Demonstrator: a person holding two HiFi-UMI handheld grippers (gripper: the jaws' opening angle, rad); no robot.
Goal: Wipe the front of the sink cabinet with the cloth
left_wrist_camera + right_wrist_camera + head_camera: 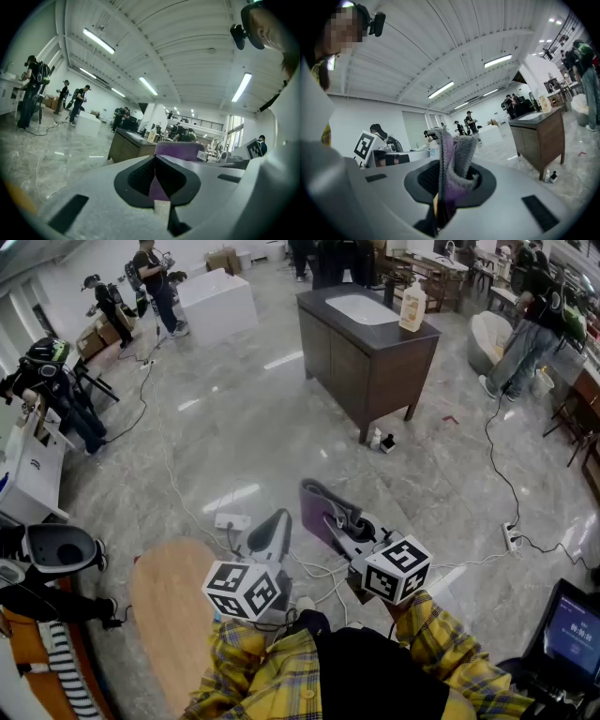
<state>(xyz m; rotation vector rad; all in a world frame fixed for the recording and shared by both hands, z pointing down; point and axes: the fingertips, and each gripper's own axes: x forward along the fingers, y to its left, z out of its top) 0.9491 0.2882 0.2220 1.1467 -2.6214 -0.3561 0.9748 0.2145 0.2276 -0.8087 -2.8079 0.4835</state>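
The cloth (pixel 452 159) pinched in the right hand-held gripper (pixel 443 187) is a soft, napped fabric, fuzzy purple on one face and grey on the other. The gripper's shell is smooth matt grey plastic, and its pads (pixel 424 180) are black and finely ribbed, rubbery looking. The sink cabinet (pixel 337 357) is dark wood with a dull satin finish, and its basin (pixel 361 307) is glossy white. The floor (pixel 244 418) is polished marbled stone that mirrors the lamps. The person's sleeve (pixel 441 634) is checked woven flannel.
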